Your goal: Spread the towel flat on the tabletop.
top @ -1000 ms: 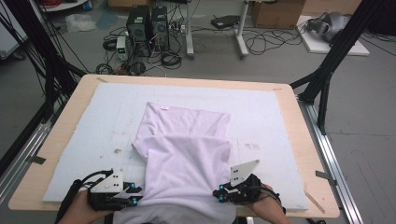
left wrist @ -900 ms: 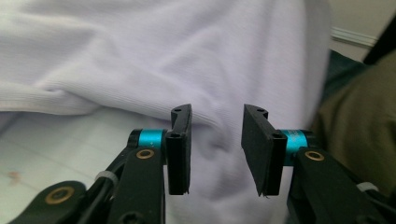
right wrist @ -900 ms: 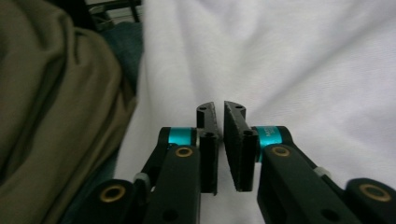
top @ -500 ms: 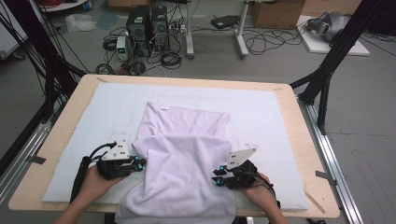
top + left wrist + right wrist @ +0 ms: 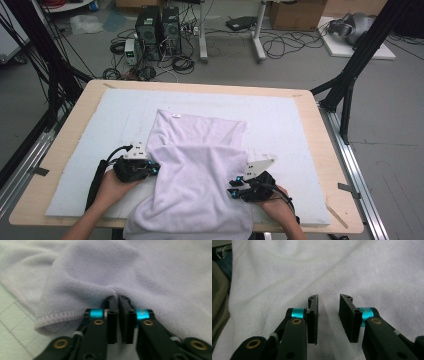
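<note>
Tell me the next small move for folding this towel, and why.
Probably close the right gripper on the towel. The left gripper is already shut on its folded edge, while the right one's jaws, just opened, stand apart over the cloth.

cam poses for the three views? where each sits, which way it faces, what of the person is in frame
High view: fixed above the person's side, facing forward and down on the table; both hands, left gripper and right gripper at the towel.
Left gripper view: rides the left gripper, looking along its jaws, shut on a fold of towel.
Right gripper view: rides the right gripper, jaws open over the towel, just been opening.
Shared: the same lavender towel in all three.
</note>
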Tool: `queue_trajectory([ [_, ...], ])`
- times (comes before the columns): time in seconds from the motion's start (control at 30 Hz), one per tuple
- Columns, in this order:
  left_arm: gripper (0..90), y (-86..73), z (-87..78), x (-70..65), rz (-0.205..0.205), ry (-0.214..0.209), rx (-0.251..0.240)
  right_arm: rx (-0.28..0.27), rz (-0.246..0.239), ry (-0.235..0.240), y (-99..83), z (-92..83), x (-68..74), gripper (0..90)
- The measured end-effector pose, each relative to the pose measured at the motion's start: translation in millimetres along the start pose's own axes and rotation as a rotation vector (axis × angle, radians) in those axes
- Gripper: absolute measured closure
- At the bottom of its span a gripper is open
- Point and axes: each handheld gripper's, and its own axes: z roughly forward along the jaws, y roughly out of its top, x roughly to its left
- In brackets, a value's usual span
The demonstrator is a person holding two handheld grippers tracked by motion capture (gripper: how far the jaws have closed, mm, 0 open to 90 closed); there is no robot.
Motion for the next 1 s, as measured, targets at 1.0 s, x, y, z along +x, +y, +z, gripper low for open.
queue_trajectory([
  [1.0, 85.9, -4.9, -13.1, -7.4, 0.066, -0.083, 0.057, 0.023, -0.015, -0.005, 3.1, 0.4, 4.4, 62.8],
])
